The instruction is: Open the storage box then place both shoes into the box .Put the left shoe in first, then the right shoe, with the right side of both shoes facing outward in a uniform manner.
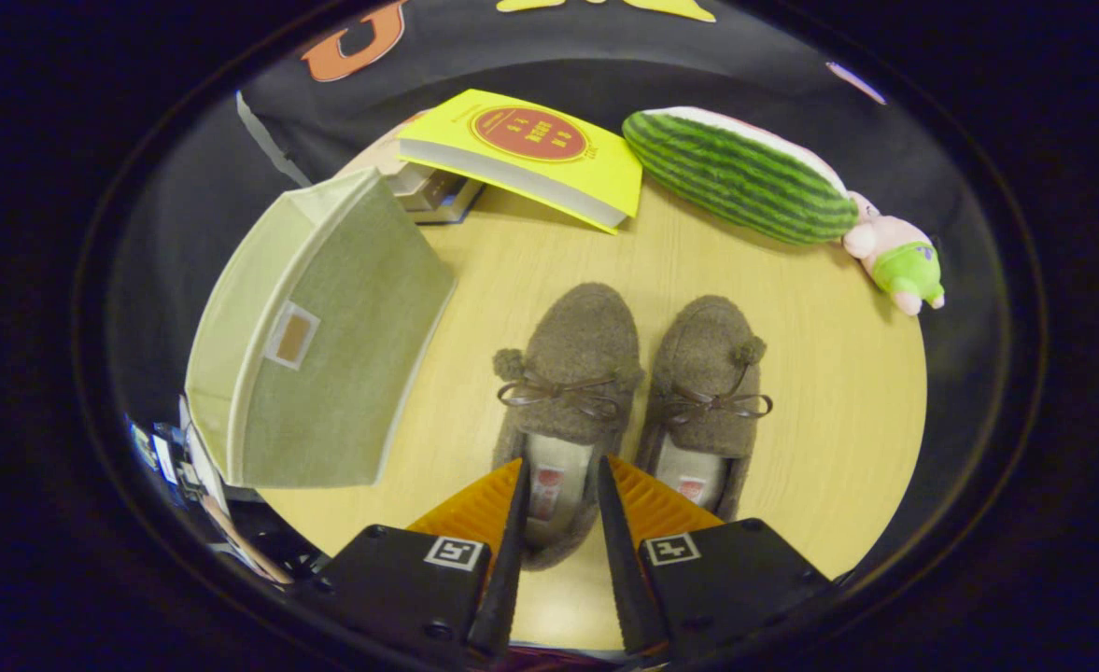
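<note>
1. Two brown fleece slippers stood side by side on the pale wooden bench [820, 373], toes pointing away from the fingers, each with a thin bow and a small pompom.
2. The left shoe [572, 373] looked light and soft; its upper would likely cave in under a squeeze, so the firmer heel rim or the side wall by the opening seemed the best place to take hold.
3. The right shoe [708, 383] sat just beside it, almost touching, and would probably handle the same way.
4. The storage box [316, 345], a green fabric one with a small label patch, lay near the shoes on their left, tipped so a cloth face showed; whether it was open I could not tell.
5. The gripper [558, 485] hung over the heel of the left shoe with its fingers spread a little, the heel opening showing in the gap between them. They held nothing, and whether they touched the fleece was not clear.
6. Beyond the shoes lay a yellow book [530, 154], a plush watermelon slice [736, 173] and a small pink plush toy [899, 257].
</note>
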The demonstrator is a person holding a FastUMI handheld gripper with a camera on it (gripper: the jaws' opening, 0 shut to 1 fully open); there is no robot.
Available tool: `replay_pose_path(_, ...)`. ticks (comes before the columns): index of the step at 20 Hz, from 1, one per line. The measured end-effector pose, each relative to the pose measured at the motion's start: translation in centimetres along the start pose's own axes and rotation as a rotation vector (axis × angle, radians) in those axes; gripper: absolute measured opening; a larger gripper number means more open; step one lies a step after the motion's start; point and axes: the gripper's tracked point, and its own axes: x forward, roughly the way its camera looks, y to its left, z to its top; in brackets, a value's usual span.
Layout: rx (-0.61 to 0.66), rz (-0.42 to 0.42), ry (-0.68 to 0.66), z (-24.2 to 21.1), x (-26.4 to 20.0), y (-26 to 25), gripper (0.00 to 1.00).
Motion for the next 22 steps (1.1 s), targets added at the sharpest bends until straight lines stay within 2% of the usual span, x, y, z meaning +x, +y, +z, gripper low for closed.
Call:
replay_pose_path(1, -0.001, -0.016, 0.011, -0.1, 0.6, -0.4, 0.46)
replay_pose_path(3, 0.012, -0.009, 0.032, -0.3, 1.9, -0.3, 0.42)
replay_pose_path(5, 0.021, -0.039, 0.035, -0.1, 3.1, -1.0, 0.4)
replay_pose_path(7, 0.017, -0.1, 0.037, 0.2, 4.4, -2.3, 0.29)
replay_pose_path(8, 0.039, -0.091, 0.04, 0.2, 4.9, -2.0, 0.12)
replay_pose_path(14, 0.101, -0.04, 0.025, 0.3, 5.2, -1.9, 0.06)
replay_pose_path(16, 0.143, -0.014, 0.005, 0.4, 4.3, -1.5, 0.06)
replay_pose_path(20, 0.141, -0.014, -0.043, 0.8, 0.8, -1.2, 0.06)
replay_pose_path(22, 0.16, 0.025, -0.072, 1.3, -1.5, -0.2, 0.06)
